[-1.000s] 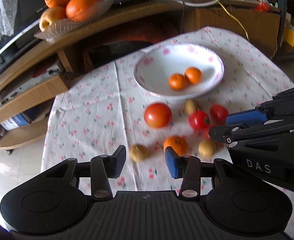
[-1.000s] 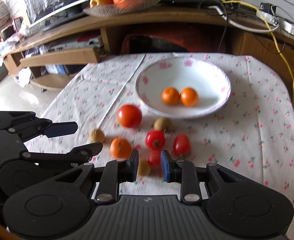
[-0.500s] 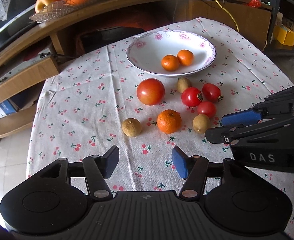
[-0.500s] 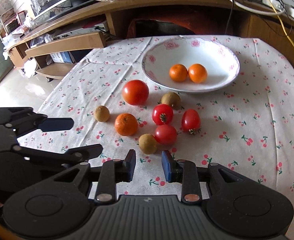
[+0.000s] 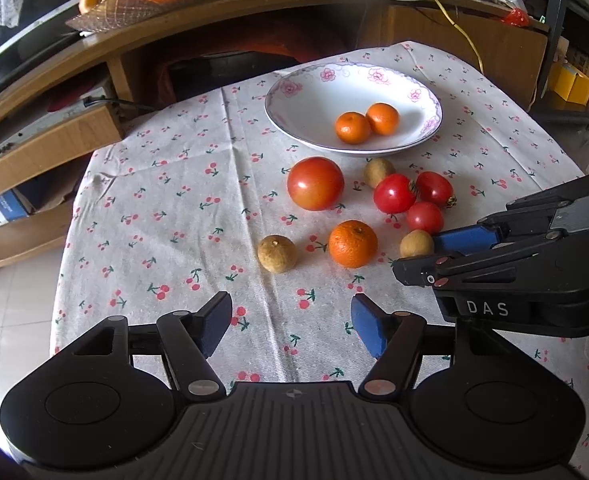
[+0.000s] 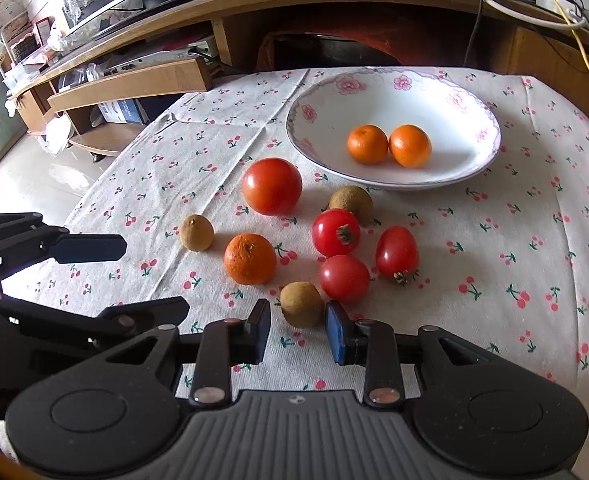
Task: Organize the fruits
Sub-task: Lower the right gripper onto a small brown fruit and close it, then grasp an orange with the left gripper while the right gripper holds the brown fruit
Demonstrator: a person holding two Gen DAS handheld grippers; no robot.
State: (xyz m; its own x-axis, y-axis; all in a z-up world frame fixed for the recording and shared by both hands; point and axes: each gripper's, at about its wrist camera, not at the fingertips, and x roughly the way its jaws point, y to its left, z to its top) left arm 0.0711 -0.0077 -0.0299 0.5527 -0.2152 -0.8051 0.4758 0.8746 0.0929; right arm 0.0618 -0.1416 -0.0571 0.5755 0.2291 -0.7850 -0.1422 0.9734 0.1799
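while the right gripper sits low over the near edge of the table with its jaws parted just wider than a fruit, the small brown longan lies right at the mouth of that gap, not yet between the pads, so this looks like the pick in hand. the longan touches or nearly touches a cherry tomato on its far right side, and a mandarin sits just beside it to the left, so the clean way in is straight forward, centred, with both pads landing on the brown skin and the right pad slipping between longan and tomato without nudging the tomato off. it is round and light, so a gentle close should do; too hard and it may squirt out. the left gripper hangs wide and empty nearer the table's front edge, well short of the second longan. the white floral bowl at the far side already holds two mandarins.
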